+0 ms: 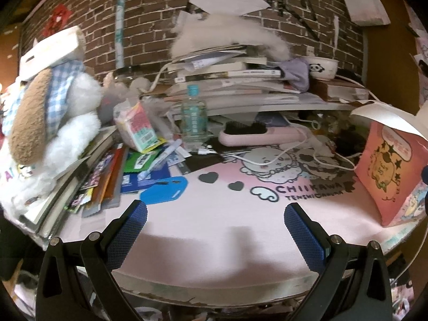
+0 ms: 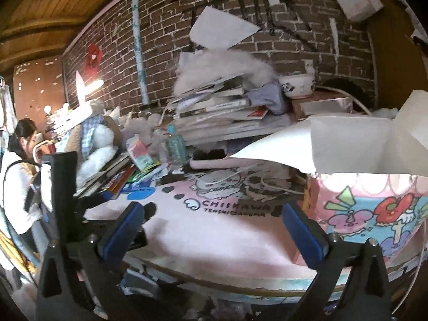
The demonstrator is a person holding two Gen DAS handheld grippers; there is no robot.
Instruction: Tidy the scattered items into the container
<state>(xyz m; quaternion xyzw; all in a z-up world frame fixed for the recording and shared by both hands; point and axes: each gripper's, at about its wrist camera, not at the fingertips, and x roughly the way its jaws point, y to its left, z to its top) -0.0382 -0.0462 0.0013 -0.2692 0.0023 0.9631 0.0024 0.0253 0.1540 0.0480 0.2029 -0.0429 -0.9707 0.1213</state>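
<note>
both my jaws stand wide apart and hold nothing: my left gripper [image 1: 215,220] and right gripper [image 2: 214,218] hover at the near edge over the bare pink mat [image 1: 214,214]. the scattered items [image 1: 149,165] lie far-left of my left jaws; the blue tag [image 1: 163,188] is the nearest piece, its long axis running left to right. the open box [image 2: 374,187] stands on the right, just beside my right jaws. i judge the left hand is nearer the clutter, the right nearer the box.

A table [image 1: 214,289] bears a pink printed mat [image 1: 214,227], stacked books [image 1: 230,85] and a clear bottle [image 1: 194,115].
</note>
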